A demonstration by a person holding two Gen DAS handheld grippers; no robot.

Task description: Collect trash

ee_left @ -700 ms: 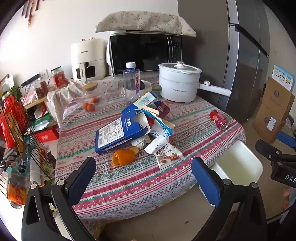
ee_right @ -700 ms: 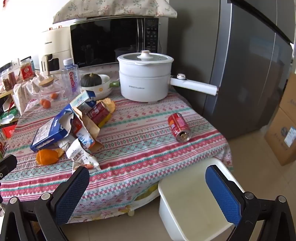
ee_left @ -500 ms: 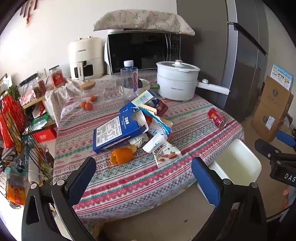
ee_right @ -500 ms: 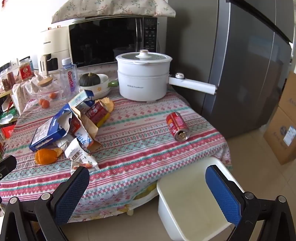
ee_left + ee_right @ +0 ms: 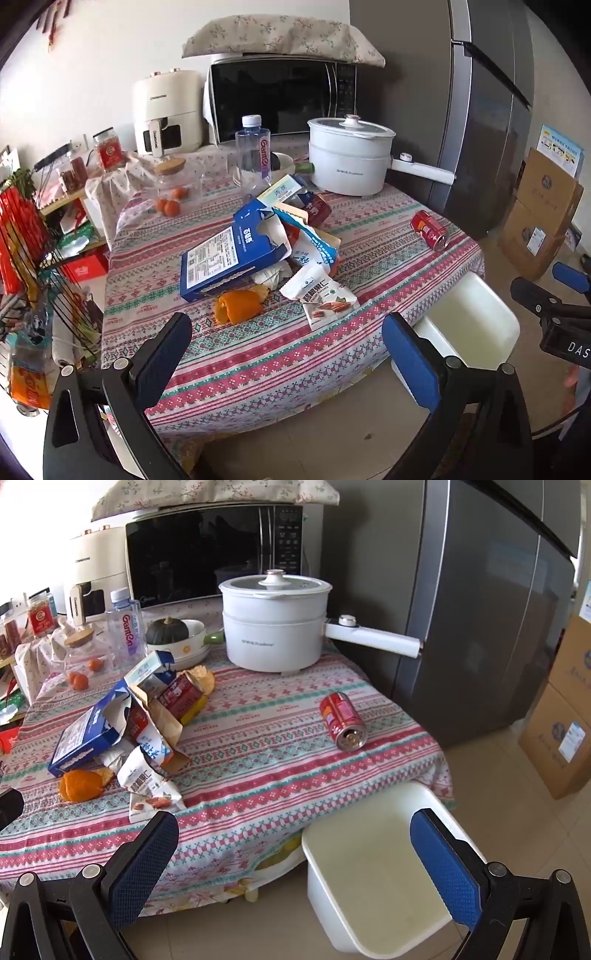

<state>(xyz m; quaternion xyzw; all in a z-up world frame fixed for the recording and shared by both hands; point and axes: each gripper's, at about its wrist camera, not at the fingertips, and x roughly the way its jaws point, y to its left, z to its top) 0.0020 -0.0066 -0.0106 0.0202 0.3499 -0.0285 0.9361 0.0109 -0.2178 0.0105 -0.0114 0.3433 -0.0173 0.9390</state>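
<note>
A heap of trash lies on the patterned tablecloth (image 5: 258,354): a torn blue carton (image 5: 229,254) (image 5: 83,734), an orange peel (image 5: 236,306) (image 5: 79,784), a white snack packet (image 5: 319,297) (image 5: 147,786) and red wrappers (image 5: 181,694). A red can (image 5: 430,229) (image 5: 343,718) lies on its side apart, at the right. A white bin (image 5: 373,878) (image 5: 469,325) stands on the floor by the table's near right corner. My left gripper (image 5: 291,354) hangs open before the table's near edge, short of the peel. My right gripper (image 5: 295,853) is open with nothing between its fingers, between the table edge and the bin.
At the back stand a white electric pot (image 5: 277,624) with a long handle, a water bottle (image 5: 253,151), a squash in a bowl (image 5: 168,631), a microwave (image 5: 280,99) and an air fryer (image 5: 166,110). A wire rack (image 5: 29,266) is left; fridge (image 5: 480,602) and cardboard boxes (image 5: 543,214) right.
Both views have drifted slightly: the table and its trash sit a little lower and closer in the frames. Both grippers stay open; nothing on the table has moved.
</note>
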